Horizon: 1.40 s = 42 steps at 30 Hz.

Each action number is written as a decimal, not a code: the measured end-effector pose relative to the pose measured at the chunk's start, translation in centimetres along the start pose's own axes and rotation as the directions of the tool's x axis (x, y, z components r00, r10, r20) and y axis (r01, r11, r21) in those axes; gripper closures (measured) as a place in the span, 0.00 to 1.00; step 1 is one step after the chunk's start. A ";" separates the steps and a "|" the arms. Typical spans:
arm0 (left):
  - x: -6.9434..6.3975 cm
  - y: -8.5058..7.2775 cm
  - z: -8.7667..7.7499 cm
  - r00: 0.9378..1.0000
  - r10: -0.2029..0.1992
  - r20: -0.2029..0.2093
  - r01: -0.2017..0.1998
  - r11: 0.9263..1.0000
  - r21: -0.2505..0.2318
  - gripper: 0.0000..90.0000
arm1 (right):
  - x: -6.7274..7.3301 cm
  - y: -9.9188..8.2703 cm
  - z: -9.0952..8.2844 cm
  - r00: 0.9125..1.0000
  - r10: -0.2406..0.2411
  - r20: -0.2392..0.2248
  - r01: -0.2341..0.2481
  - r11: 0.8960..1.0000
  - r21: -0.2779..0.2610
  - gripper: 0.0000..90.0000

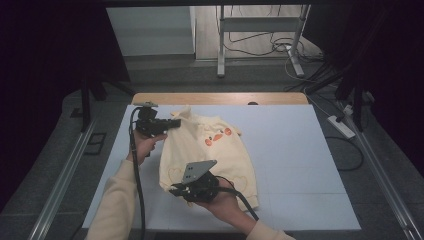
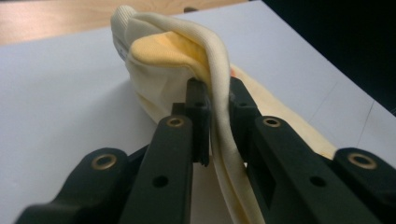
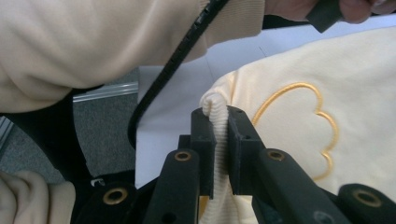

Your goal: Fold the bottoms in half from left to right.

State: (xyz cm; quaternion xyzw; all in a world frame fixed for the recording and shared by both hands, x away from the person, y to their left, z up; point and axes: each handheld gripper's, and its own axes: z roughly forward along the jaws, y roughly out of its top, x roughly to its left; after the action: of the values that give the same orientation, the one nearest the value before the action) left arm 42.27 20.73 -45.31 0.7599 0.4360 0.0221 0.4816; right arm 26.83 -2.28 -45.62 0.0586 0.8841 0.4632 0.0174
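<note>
Step in hand, judged from the grips: mid-fold on a small sweatshirt [image 1: 210,155], w/ both grippers already holding fabric on its left side.

Nearest: right gripper [image 1: 176,189] sits at the near-left corner of the garment. In the right gripper view its fingers [image 3: 204,140] are clamped on the ribbed hem [image 3: 219,154], w/ the ribbing bunched up between them. A gold heart outline [image 3: 299,126] is stitched just beside that grip.

Farther back: left gripper [image 1: 175,123] is at the far-left, by the collar and shoulder. In the left gripper view its fingers [image 2: 198,119] are pinched together on a thick doubled fold of cream cloth [image 2: 219,107], lifted a bit off the counter [image 1: 300,150].

Next move, prob.: carry both held points together toward the right, across the garment, to lay the left side over the middle. Needs both hands moving at the same pace so the edge stays taut and straight, and enough lift that the cloth doesn't drag the rest along.

Look of the thing: cream-yellow, soft fleece, ribbed hem and collar, orange motifs [image 1: 218,136] on the chest, heart outlines low down. It lies about centre of the white counter, slightly left, mostly flat, left edge raised at both grips.
</note>
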 end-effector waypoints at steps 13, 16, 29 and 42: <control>-0.3 -0.2 1.3 1.000 -0.013 -0.001 0.013 1.000 0.009 0.90 | -0.8 -1.8 -1.6 0.999 0.039 0.031 -0.040 0.999 0.019 0.91; -0.4 -0.3 1.6 1.000 -0.013 0.001 0.013 1.000 0.009 0.90 | -0.8 -2.0 -1.8 0.999 0.040 0.035 -0.041 0.999 0.025 0.91; -1.1 -0.2 3.3 1.000 0.001 0.016 -0.001 0.999 0.033 0.90 | -1.0 -3.3 -3.3 0.996 0.063 0.068 -0.066 0.997 0.039 0.91; -1.9 0.2 5.1 0.999 0.025 0.033 -0.027 0.998 0.061 0.90 | -1.2 -4.9 -5.0 0.989 0.106 0.104 -0.110 0.994 0.026 0.91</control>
State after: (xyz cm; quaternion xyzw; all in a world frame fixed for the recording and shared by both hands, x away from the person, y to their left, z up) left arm 43.55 15.76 -47.13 0.7802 0.4189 0.0028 0.4646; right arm 27.18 -9.27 -46.79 0.1303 0.8849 0.4458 0.0367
